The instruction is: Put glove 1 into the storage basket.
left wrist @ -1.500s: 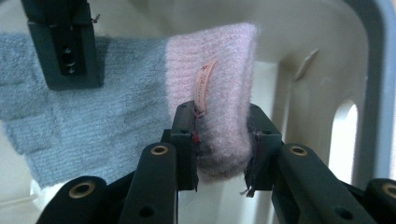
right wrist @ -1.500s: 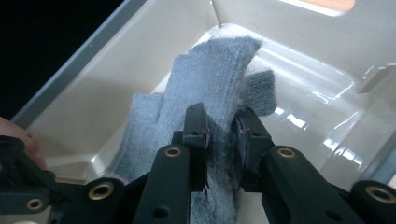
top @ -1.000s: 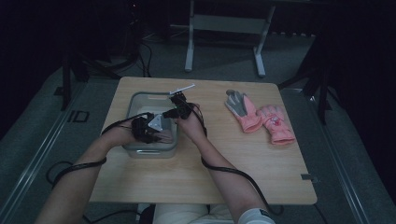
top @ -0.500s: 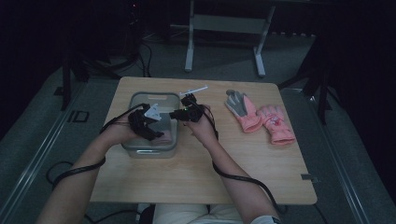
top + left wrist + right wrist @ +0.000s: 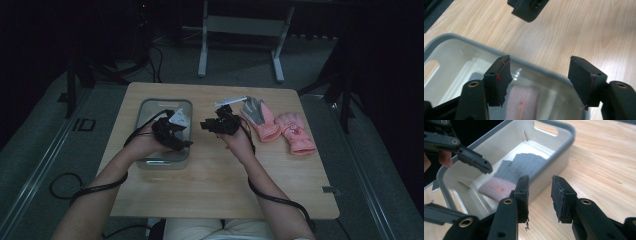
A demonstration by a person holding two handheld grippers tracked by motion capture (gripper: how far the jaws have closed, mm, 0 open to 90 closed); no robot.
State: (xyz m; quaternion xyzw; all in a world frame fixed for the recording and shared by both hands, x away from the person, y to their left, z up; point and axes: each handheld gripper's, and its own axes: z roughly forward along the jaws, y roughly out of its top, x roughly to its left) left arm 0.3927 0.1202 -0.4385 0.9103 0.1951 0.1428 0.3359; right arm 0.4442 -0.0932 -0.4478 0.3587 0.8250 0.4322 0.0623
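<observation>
A grey bin [image 5: 165, 101] stands on the left half of the wooden table [image 5: 215, 180]. A grey and pink glove [image 5: 521, 167] lies flat on its floor, also seen as a pink cuff [image 5: 522, 102] under my left gripper. My left gripper [image 5: 544, 75] hovers over the bin's near rim [image 5: 461, 40]. Its jaws have just been opening and stand wide, with nothing between them. My right gripper [image 5: 540, 192] hangs over bare wood just right of the bin [image 5: 559, 152], open and holding nothing. In the high view the left gripper [image 5: 172, 131] and right gripper [image 5: 220, 122] are side by side.
Two more gloves lie on the table's right half: a grey-palmed pink one [image 5: 260, 120] and a pink one [image 5: 296, 132] beside it. Bare wood stretches along the near side of the table. Dark floor and a metal stand lie beyond the far edge.
My right gripper has moved right, from over the bin to the table beside it. My left gripper has lifted a little over the bin.
</observation>
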